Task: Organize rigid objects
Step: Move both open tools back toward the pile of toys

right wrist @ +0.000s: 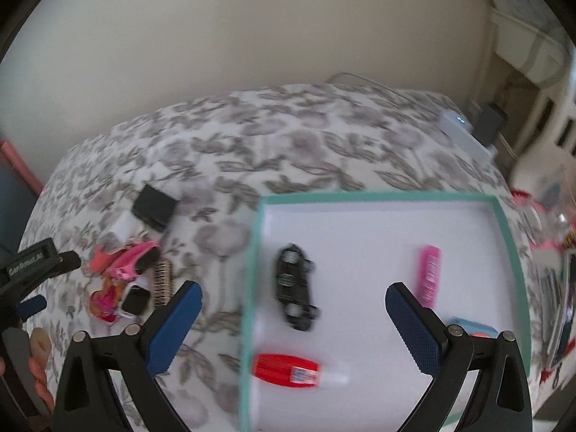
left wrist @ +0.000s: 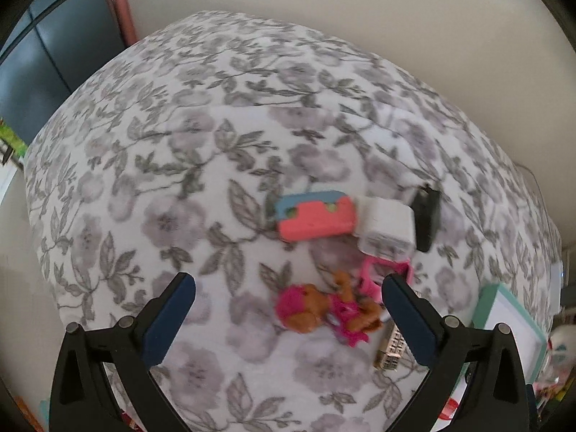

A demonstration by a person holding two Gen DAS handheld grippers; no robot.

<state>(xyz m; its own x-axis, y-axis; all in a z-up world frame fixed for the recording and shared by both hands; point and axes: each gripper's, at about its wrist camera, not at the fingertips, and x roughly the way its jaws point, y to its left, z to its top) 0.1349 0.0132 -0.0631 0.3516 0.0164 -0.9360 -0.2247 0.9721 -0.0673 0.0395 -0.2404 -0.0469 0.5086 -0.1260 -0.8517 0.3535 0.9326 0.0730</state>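
- Floral grey-and-white bed cover spreads under everything.
- Teal-rimmed white tray holds a black toy car, a red glue bottle and a pink tube.
- Left tool gapes wide, empty, above a pink-haired doll.
- Right tool stands wide, empty, over the tray.
- Coral-and-blue block, white charger and black adapter lie side by side.

tray: toy car, pink tube, glue | bedspread: doll, coral block, white cube
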